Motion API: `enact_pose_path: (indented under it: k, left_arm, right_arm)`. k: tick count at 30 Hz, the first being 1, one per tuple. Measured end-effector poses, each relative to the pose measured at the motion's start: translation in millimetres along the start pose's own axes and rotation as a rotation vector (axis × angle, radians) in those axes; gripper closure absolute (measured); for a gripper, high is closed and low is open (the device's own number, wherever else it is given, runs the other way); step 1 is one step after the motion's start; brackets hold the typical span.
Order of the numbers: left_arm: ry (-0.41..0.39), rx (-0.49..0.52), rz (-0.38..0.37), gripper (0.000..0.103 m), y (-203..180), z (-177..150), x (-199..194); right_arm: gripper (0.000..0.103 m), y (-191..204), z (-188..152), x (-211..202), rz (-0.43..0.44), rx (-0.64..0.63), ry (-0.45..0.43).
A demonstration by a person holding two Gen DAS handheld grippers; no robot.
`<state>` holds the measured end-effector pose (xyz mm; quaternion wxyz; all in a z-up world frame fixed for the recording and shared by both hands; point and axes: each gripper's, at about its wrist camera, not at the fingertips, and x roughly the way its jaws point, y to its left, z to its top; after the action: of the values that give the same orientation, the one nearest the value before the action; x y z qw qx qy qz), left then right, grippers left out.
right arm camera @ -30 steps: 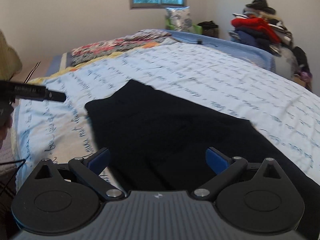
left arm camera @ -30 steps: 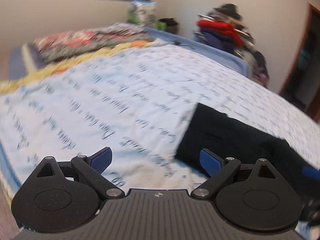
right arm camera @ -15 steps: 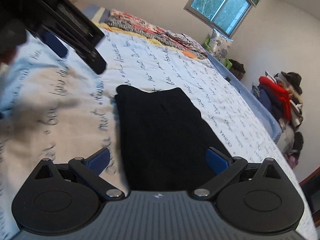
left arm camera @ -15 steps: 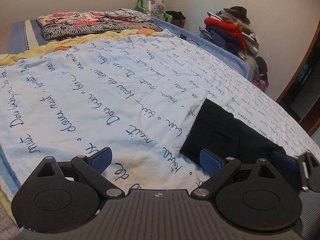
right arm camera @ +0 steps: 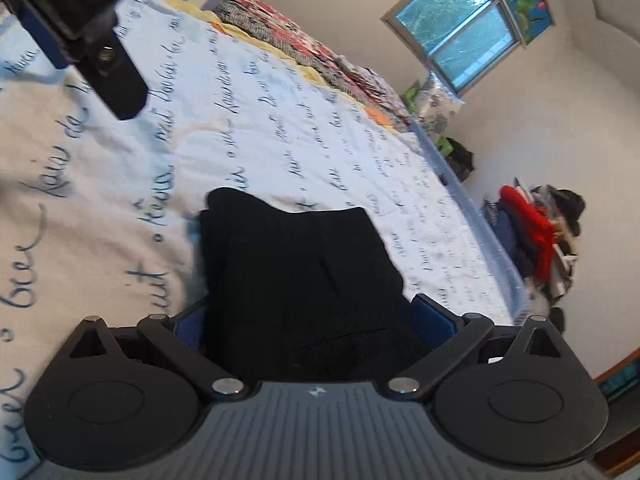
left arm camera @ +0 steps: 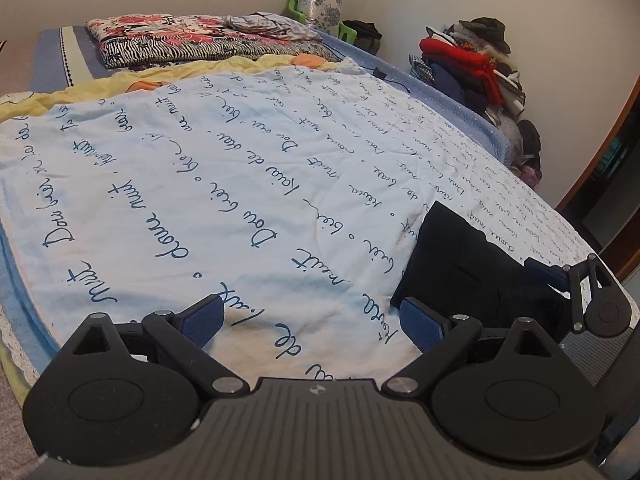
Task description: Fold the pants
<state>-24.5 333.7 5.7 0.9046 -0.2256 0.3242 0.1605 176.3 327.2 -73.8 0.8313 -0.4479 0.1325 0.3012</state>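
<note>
- Bed sheet [left arm camera: 240, 200], script print: black pants [right arm camera: 296, 272] folded compact nr its front edge.
- Left gripper [left arm camera: 312, 320] spread wide, empty.
- Right gripper [right arm camera: 312, 320] spread, straddling pants.

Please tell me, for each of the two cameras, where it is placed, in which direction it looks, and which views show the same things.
Left wrist: sits on the left gripper, open, low over the pale blue script-printed bedsheet, facing the far wall; the right gripper shows at right.
Right wrist: sits on the right gripper, open, tilted, over the folded black pants; the left gripper shows top left.
Shared: sheet, pants, red-topped clothes pile.
</note>
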Motion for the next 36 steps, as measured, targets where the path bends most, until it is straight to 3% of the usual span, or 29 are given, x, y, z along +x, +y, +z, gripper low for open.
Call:
enact_pose_path:
  k: [3, 5, 6, 7, 8, 10, 13, 16, 17, 21, 23, 27, 29, 31, 33, 36]
  left_arm:
    - [-0.002, 0.005, -0.004, 0.006, 1, 1, 1]
    - [0.012, -0.002, -0.006, 0.006, 2, 3, 6]
    - [0.021, -0.01, -0.009, 0.007, 2, 4, 8]
    - [0.026, -0.018, -0.019, 0.007, 1, 6, 8]
    - [0.028, -0.025, -0.037, 0.007, 1, 8, 8]
    - [0.028, -0.033, -0.074, 0.006, -1, 14, 6]
    - [0.048, -0.064, -0.162, 0.005, -4, 25, 9]
    - [0.128, -0.159, -0.326, 0.005, -5, 40, 34]
    - [0.164, -0.194, -0.329, 0.006, -9, 45, 44]
    - [0.271, -0.224, -0.518, 0.003, -34, 64, 86]
    - [0.359, -0.267, -0.503, 0.004, -45, 66, 114]
    - [0.459, -0.284, -0.508, 0.007, -67, 66, 150]
    - [0.499, -0.276, -0.508, 0.023, -77, 67, 166]
    - [0.528, -0.22, -0.424, 0.072, -85, 67, 177]
    - [0.506, -0.137, -0.373, 0.08, -92, 66, 179]
    - [0.417, 0.053, -0.301, 0.084, -117, 62, 161]
  right_arm:
    - [0.003, 5, -4, 1, -0.011, -0.017, -0.01]
    - [0.02, 13, -8, -1, 0.011, -0.038, -0.026]
    - [0.04, 16, -8, -2, 0.033, -0.04, -0.032]
    - [0.072, 18, -9, 0, 0.069, -0.043, -0.026]
    - [0.076, 23, -10, -1, 0.062, -0.055, -0.024]
    - [0.08, 25, -14, -4, 0.055, -0.056, -0.039]
    - [0.09, 4, -15, -15, 0.067, 0.054, -0.061]
    - [0.092, -15, -16, -29, 0.017, 0.157, -0.091]
    - [0.092, -19, -17, -33, 0.031, 0.173, -0.098]
    - [0.092, -25, -24, -48, 0.026, 0.206, -0.113]
    - [0.092, -28, -28, -55, 0.018, 0.223, -0.125]
    - [0.092, -32, -29, -65, 0.022, 0.257, -0.126]
    - [0.092, -33, -32, -70, 0.031, 0.282, -0.123]
    - [0.092, -31, -34, -73, 0.041, 0.299, -0.11]
    - [0.092, -29, -36, -74, 0.055, 0.327, -0.098]
    - [0.092, -26, -39, -73, 0.089, 0.367, -0.057]
